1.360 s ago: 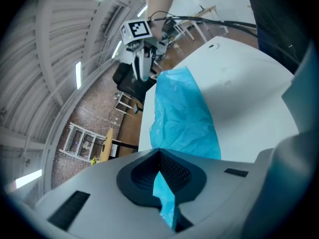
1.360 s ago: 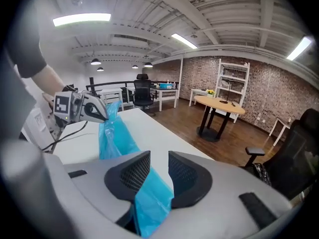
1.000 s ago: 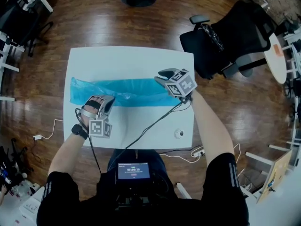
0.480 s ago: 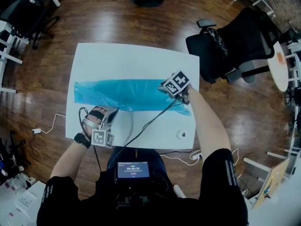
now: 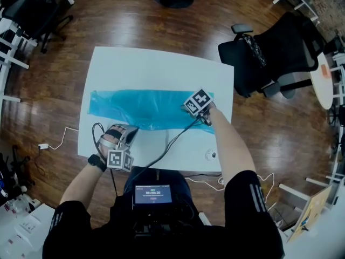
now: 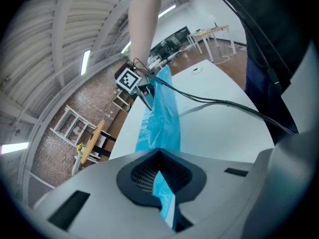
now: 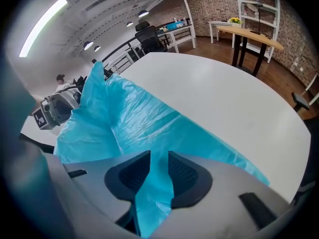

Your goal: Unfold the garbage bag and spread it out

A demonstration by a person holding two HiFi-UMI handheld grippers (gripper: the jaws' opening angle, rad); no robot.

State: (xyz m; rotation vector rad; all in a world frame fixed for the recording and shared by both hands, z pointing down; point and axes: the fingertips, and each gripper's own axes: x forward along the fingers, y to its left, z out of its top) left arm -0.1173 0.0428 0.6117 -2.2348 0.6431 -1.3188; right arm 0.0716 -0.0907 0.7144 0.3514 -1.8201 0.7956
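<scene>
The white table (image 5: 161, 69) took up the middle of the head view, on a wood floor. The blue bag (image 5: 140, 104) lay across it as one long band from the left edge almost to the right edge, well off the far edge and closer to the person's side. It was already out of its folds lengthwise. Creases ran along the film and a ridge stood up in the left part, so it was not yet flat. Both grippers had hold of its near edge. The left gripper (image 6: 160, 158), at the band's left part, had its jaws clenched tight on a thin flap of film. The right gripper (image 7: 159, 156), near the right end and pointing steeply down, had its jaws a slit apart, and a fold of film filled the slit from pad to pad. I judged that a grasp on bunched film. As I judged it, most of the unfolding was done. What remained was to draw the near edge out, pull the creases flat and let go. A black cable (image 5: 172, 139) crossed the bare near strip of table, and a small round thing (image 5: 213, 155) lay by the near right corner.
</scene>
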